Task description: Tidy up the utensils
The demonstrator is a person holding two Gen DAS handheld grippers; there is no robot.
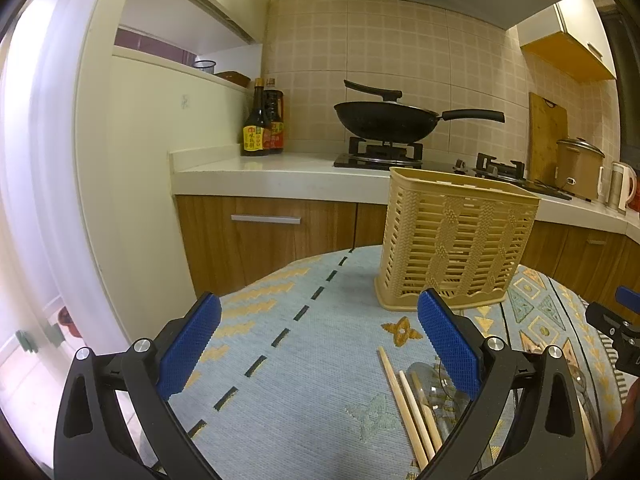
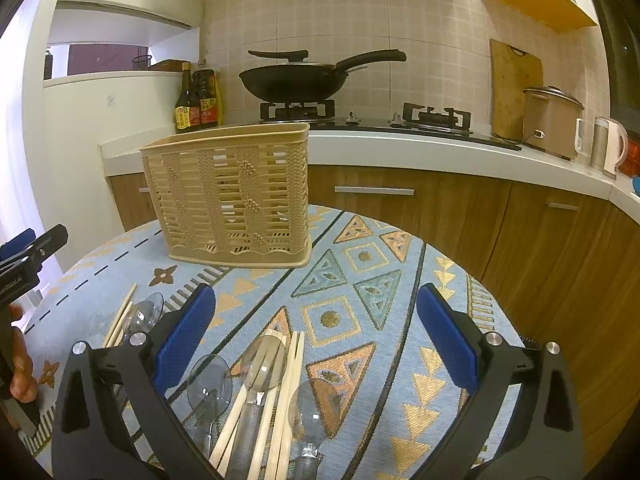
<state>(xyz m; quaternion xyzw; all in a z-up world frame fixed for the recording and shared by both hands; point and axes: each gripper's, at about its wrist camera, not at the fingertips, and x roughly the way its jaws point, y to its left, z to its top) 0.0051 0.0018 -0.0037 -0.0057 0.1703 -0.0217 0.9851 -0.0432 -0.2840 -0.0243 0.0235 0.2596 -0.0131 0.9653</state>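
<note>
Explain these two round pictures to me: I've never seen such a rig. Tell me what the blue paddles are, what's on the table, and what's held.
No robot here: a person holds a two-fingered tool in each hand, each with its own fisheye camera. One picture looks along the left tool, the other along the right tool. The blue paddles are their finger pads. Both tools are open and hold nothing. On the patterned tablecloth stands a beige utensil basket; chopsticks and clear spoons lie loose before it.

Beige woven-look basket (image 2: 232,196), pale-blue geometric-patterned tablecloth (image 2: 360,280), blue-padded grippers
</note>
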